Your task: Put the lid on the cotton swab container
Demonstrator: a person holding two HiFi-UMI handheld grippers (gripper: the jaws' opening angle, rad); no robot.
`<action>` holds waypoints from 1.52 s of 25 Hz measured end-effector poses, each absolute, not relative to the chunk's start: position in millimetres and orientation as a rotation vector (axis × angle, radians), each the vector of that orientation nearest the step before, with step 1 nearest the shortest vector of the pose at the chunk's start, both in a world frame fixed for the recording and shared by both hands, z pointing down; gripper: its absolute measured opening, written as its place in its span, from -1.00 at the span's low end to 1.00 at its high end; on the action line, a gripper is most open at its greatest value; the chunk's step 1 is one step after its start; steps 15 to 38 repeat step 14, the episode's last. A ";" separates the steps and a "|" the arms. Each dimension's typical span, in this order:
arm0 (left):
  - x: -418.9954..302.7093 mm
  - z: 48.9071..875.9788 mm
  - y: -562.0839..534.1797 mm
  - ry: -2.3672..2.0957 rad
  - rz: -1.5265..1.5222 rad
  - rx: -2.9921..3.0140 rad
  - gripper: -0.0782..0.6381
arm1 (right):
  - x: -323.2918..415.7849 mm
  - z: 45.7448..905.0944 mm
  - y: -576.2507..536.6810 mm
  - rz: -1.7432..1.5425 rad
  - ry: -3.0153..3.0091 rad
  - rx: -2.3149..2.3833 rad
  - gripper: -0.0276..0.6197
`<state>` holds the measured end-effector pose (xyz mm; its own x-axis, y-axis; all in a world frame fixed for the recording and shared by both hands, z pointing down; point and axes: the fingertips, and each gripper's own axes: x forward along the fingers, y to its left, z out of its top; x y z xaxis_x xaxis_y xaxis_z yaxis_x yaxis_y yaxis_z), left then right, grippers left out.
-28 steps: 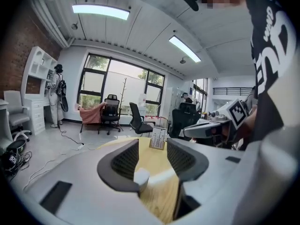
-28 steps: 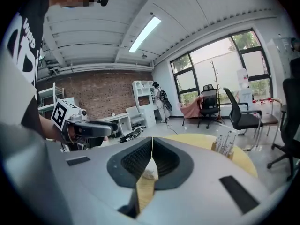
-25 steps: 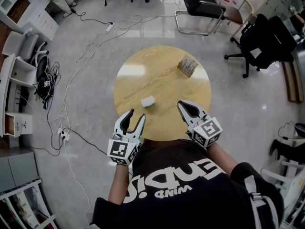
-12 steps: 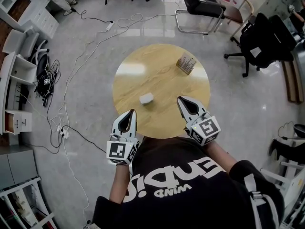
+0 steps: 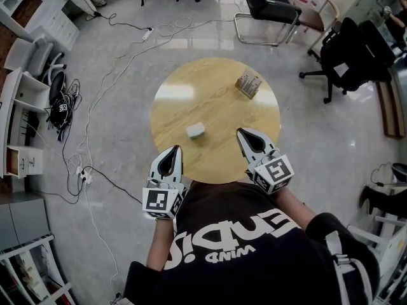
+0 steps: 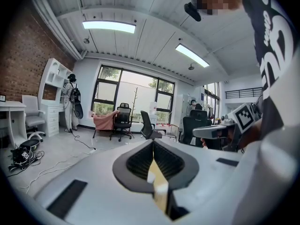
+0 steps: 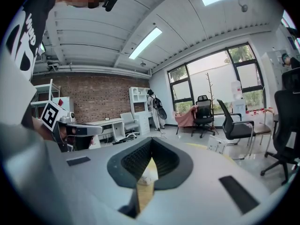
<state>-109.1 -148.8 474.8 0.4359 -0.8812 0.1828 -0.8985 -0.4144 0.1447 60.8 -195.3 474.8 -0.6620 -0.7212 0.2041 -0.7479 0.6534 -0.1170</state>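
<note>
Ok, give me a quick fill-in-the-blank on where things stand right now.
The left gripper and right gripper both have their jaws ____.
The wooden table is ____ in shape.
The swab container sits on the ____ gripper's side of it.
Missing: shut; round; right.

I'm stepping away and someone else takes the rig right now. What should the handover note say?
Left claw: shut, empty, at the near edge of the table.
Right claw: shut, empty, also at the near edge.
Things: a small white piece, likely the lid, lies near the table's middle. The cotton swab container sits apart from it, toward the far right.
Done: nothing; the lid is not on.
Left: pick up the lid and set it on the container.
</note>
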 end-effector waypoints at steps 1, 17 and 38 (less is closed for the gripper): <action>-108.8 474.4 -148.7 -1.557 0.113 2.468 -0.74 | 60.9 474.0 -195.2 0.288 -2.727 1.219 -0.91; -122.3 474.6 -147.3 -1.598 0.093 2.418 -0.74 | 51.3 466.6 -193.4 0.280 -2.741 1.211 -0.91; -122.3 474.6 -147.3 -1.598 0.093 2.418 -0.74 | 51.3 466.6 -193.4 0.280 -2.741 1.211 -0.91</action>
